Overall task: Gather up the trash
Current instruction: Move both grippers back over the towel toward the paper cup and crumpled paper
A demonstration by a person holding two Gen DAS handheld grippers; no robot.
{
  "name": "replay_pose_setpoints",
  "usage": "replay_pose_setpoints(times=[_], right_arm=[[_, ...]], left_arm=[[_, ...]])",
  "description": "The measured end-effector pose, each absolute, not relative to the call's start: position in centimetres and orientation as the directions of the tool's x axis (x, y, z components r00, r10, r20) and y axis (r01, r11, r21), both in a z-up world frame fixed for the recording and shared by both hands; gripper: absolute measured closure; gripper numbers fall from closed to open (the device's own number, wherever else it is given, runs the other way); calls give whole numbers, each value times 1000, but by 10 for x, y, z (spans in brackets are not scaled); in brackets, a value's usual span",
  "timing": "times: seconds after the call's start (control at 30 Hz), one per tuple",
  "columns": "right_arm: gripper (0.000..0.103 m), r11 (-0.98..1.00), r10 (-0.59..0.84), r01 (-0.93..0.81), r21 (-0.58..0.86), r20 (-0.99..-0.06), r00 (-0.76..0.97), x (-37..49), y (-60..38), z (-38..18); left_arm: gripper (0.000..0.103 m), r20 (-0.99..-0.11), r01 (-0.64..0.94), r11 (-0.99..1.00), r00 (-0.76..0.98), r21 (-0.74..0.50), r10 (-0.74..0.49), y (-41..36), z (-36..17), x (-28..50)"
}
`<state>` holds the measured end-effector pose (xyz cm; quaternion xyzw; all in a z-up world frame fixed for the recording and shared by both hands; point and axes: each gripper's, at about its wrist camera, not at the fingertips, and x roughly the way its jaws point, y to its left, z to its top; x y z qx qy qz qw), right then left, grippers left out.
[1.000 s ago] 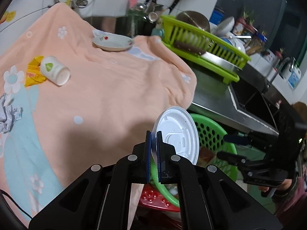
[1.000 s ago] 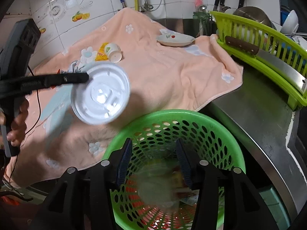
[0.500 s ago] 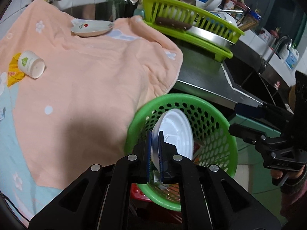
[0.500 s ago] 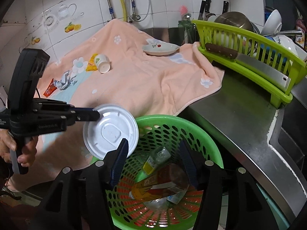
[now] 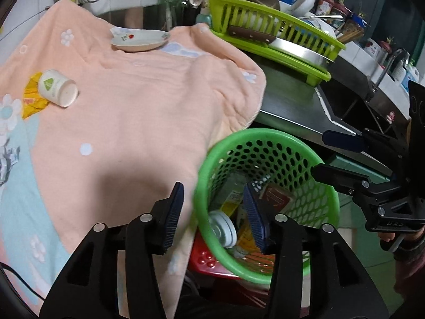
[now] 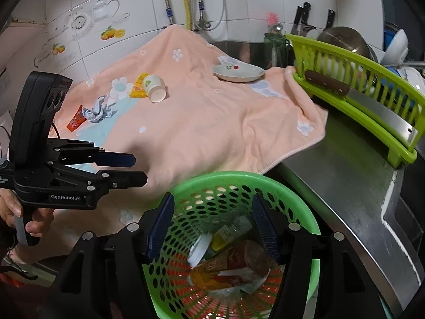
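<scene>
A white plastic lid [image 5: 223, 228] lies loose inside the green perforated basket [image 5: 265, 133], on top of bottles and wrappers. My left gripper [image 5: 212, 188] hovers over the basket's near rim, its jaws opening with nothing between them. My right gripper [image 6: 212, 202] hangs over the same basket [image 6: 239, 175], jaws also opening and empty; the lid [image 6: 199, 247] shows below it. On the peach towel [image 6: 212, 133] lie a tipped white paper cup [image 6: 155, 89], a yellow wrapper [image 6: 138, 87], crumpled foil [image 6: 98, 111] and a red wrapper [image 6: 75, 121].
A small plate [image 6: 239, 71] sits at the towel's far side. A lime dish rack [image 6: 358, 101] with a cleaver [image 6: 372, 103] stands on the steel counter [image 6: 345, 172] to the right. A hand [image 6: 29, 218] holds the left gripper [image 6: 139, 168]. A red stool [image 5: 207, 260] is under the basket.
The left gripper carried the white lid over the basket, opened and let it go; the lid now lies inside. The right gripper's jaws widened slightly above the basket.
</scene>
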<state>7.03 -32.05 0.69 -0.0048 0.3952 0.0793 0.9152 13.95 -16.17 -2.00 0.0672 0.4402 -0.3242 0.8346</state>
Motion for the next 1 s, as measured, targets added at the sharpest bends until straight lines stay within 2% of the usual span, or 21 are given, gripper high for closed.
replay_pose_setpoints(times=[0.23, 0.4, 0.63, 1.0], right_arm=[[40, 982, 157, -185, 39, -716, 680, 92, -308, 12], [39, 974, 188, -224, 45, -717, 671, 116, -293, 14], [36, 956, 233, -289, 46, -718, 655, 163, -264, 15], [30, 924, 295, -380, 54, -732, 614, 248, -207, 11]], left_arm=[[44, -760, 533, 836, 489, -129, -429, -127, 1, 157], [43, -748, 452, 887, 555, -95, -363, -91, 14, 178], [42, -735, 262, 965, 652, -13, -187, -17, 24, 220], [38, -759, -7, 1000, 651, -1, 4, 101, 16, 288]])
